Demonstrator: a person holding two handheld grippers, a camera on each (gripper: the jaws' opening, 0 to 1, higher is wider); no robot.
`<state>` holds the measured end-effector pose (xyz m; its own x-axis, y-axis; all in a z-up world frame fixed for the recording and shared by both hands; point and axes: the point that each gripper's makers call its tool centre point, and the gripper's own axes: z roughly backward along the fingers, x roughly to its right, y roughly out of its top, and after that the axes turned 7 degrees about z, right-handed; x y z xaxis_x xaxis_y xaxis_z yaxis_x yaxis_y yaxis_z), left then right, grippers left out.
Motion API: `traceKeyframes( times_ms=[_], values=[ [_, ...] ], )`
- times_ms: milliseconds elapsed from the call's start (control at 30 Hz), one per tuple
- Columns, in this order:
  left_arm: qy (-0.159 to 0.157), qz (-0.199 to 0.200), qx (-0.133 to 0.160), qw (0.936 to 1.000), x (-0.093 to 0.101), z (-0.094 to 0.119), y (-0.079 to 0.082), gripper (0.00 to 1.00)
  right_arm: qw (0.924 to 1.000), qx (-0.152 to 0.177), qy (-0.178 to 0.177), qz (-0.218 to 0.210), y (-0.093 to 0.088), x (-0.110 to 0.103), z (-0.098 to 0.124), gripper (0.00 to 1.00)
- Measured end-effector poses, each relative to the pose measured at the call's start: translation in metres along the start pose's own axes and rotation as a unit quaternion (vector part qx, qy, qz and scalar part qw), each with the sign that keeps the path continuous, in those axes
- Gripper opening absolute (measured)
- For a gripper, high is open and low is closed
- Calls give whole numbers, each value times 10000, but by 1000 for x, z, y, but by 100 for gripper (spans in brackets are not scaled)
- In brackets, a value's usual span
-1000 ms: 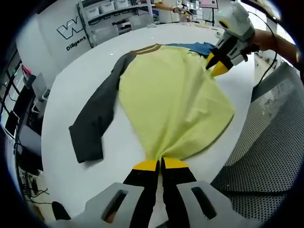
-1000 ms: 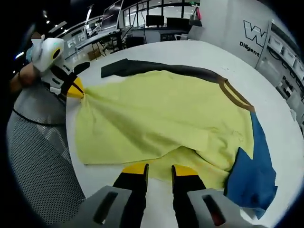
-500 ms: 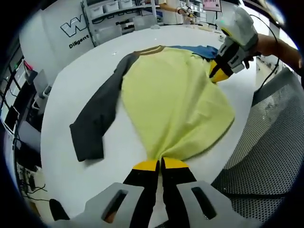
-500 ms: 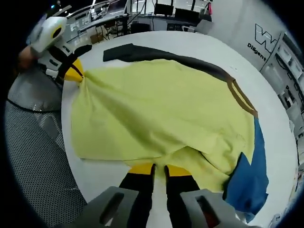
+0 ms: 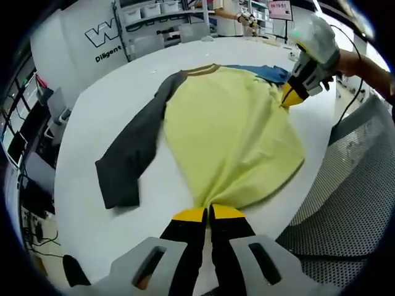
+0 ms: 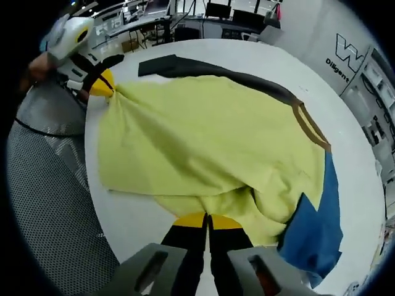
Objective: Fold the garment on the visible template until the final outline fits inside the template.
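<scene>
Left gripper view. The shirt (image 5: 231, 139), yellow in the body with a dark grey sleeve (image 5: 133, 157) and a blue sleeve (image 5: 262, 71), lies spread on the round white counter (image 5: 99, 86), filling the centre of the frame. The left claw (image 5: 208, 214) rises from the bottom centre; its yellow-tipped jaws are pressed together with the yellow hem of the shirt pinched between them, so the cloth fans away from the tips toward the top of the frame. The grey sleeve runs down the left side to a cuff at centre left. A brown collar band (image 5: 203, 69) sits at the upper centre, with the blue sleeve just to its right. At the upper right the right claw (image 5: 292, 98) meets the yellow edge of the shirt beside the blue sleeve. A perforated grey mat (image 5: 352, 203) occupies the lower right, off the counter's edge.

Right gripper view. The right claw (image 6: 208, 220) rises from the bottom centre, jaws closed on a bunched fold of yellow cloth at the lower centre. The shirt (image 6: 203, 142) stretches from the tips toward the upper left, where the left claw (image 6: 103, 83) grips a gathered corner. The blue sleeve (image 6: 318, 225) lies at the lower right, the grey sleeve (image 6: 210, 69) along the top.
</scene>
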<state>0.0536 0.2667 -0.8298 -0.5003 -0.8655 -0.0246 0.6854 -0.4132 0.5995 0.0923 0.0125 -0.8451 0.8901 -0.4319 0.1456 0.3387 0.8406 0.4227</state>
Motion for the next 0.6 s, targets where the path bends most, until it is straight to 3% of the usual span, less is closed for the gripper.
traceKeyframes(
  times_ms=[133, 267, 600],
  values=[
    [-8, -21, -12, 10000, 1, -1, 0, 5, 10000, -76, 7, -15, -8, 8, 7, 0],
    [-4, -54, -40, 10000, 1, -1, -1, 5, 9995, -325, 33, -28, -29, 17, 9, 0],
    [20, -97, -53, 9999, 1, -2, -2, 5, 9990, -384, 70, -225, -42, 22, 8, 0]
  ],
)
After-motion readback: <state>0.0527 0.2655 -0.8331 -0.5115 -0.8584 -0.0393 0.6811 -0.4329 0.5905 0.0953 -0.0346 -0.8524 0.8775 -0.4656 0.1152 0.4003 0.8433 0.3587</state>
